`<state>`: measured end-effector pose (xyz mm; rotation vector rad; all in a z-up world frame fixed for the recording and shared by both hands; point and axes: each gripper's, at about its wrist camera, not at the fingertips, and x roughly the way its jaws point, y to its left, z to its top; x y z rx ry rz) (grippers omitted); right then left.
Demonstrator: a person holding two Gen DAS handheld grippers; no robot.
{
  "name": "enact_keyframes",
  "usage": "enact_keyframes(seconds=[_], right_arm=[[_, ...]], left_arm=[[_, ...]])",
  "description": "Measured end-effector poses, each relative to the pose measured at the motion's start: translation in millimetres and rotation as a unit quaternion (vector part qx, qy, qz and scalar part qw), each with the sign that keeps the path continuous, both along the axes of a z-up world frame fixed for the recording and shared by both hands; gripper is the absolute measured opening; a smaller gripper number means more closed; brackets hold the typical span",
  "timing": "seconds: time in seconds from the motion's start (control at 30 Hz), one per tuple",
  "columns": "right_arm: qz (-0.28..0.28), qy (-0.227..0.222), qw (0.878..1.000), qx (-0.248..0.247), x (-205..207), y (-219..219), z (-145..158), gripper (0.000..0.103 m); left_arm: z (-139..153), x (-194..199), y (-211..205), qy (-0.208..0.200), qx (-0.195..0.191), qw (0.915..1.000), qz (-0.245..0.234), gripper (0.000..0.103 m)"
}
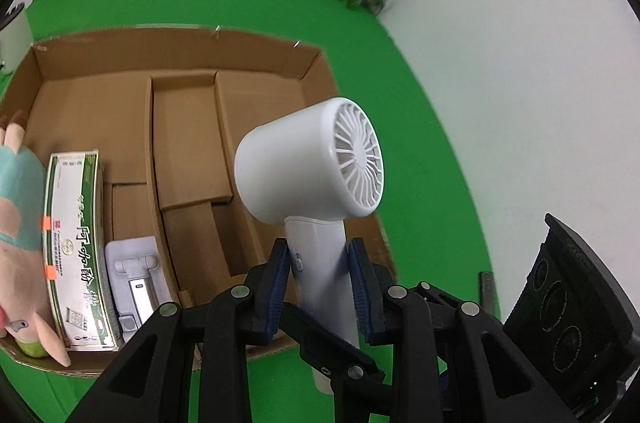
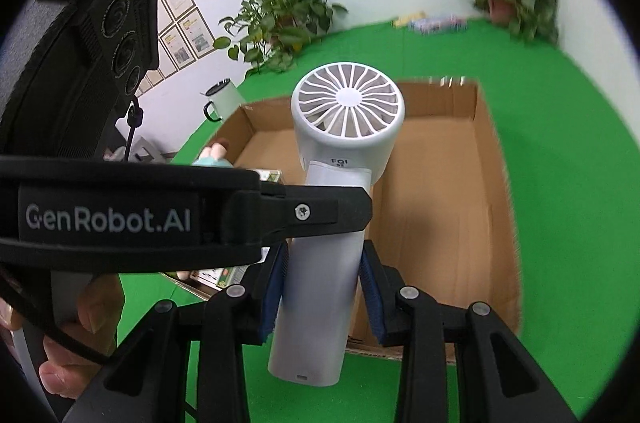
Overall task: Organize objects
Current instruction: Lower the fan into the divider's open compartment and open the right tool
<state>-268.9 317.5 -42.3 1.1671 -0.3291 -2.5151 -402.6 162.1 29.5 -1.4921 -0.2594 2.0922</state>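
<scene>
My left gripper (image 1: 320, 279) has its blue pads pressed against either side of the white hair dryer (image 1: 308, 163), on the upper handle just under the barrel. My right gripper (image 2: 322, 287) sits lower on the same handle; its left pad touches, while the right pad seems to stand a little off at the tip, so I judge it a loose or half-made hold, not a firm clamp. Both hands on one handle reads to me as a hand-over, or as steadying a top-heavy thing whose barrel would otherwise swing.

The dryer is upright, in the air, its vented back end turned toward the right wrist camera. It hangs over the near edge of the cardboard box (image 1: 180, 47), roughly above the bare right-hand part, which I take to be where it belongs.

The box's left side is already packed in a row, each item seemingly touching its neighbour: a plush toy (image 1: 20, 223) against the left wall, a green-and-white carton (image 1: 76, 247) beside it, then a pale grey stand (image 1: 136, 275). Loose cardboard sheets line the floor.

Outside the box, on the green cloth (image 1: 420, 143), a white mug (image 2: 222, 99) stands near the far-left corner, potted plants (image 2: 280, 19) line the wall, and some blurred packets lie far back.
</scene>
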Motion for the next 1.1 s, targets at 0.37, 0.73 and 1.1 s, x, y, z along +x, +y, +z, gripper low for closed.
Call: enact_keyframes(seconds=[0.37, 0.73, 1.1], right_arm=[[-0.024, -0.041, 0.998, -0.037, 2.3, 33.4, -34.9, 0.043], [-0.058, -0.069, 0.994, -0.064, 0.9, 66.4, -44.2, 0.033], [-0.06, -0.091, 0.994, -0.021, -6.0, 65.2, -52.5, 0.029]], left_arm=[[-59.0, -16.5, 47.9, -0.043, -0.058, 0.9973, 0.014, 0.02], [-79.4, -27.8, 77.8, -0.076, -0.067, 0.9947, 0.018, 0.021], [-94.6, -30.4, 75.4, -0.085, -0.102, 0.9904, 0.039, 0.021]])
